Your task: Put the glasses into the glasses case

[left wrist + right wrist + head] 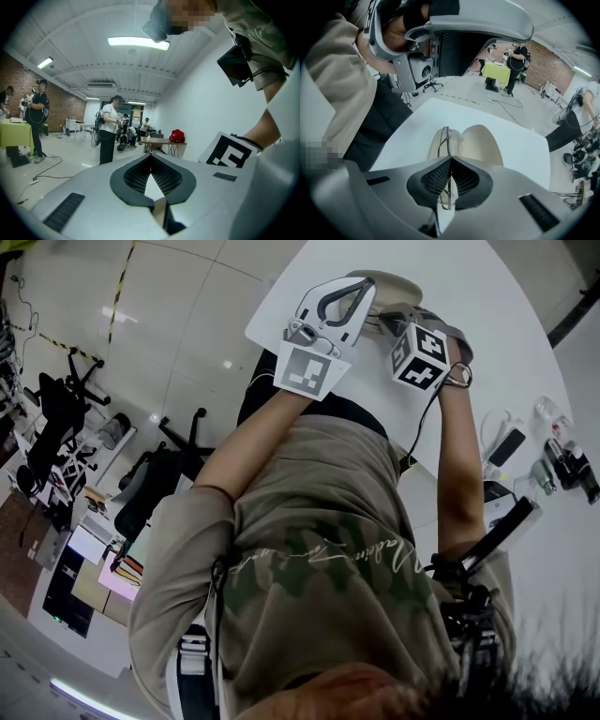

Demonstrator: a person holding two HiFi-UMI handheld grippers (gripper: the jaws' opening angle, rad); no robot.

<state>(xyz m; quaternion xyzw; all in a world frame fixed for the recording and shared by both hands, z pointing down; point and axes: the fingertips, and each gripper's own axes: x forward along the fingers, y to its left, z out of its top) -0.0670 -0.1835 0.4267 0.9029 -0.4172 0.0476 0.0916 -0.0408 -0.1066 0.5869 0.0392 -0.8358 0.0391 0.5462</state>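
- The right gripper has its jaws closed tight on the wire-framed glasses, which stand on edge between the ribbed pads.
- The glasses hang just above the cream glasses case, which lies open on the white table, not far from the edge nearest the person.
- The left gripper has its jaw tips pressed together with nothing between them. It is raised beside the right one and points out into the room.

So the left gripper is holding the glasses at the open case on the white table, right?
No, the right gripper holds the glasses at the open case on the white table; the right gripper view shows its jaws shut on them. The left gripper is shut, empty.
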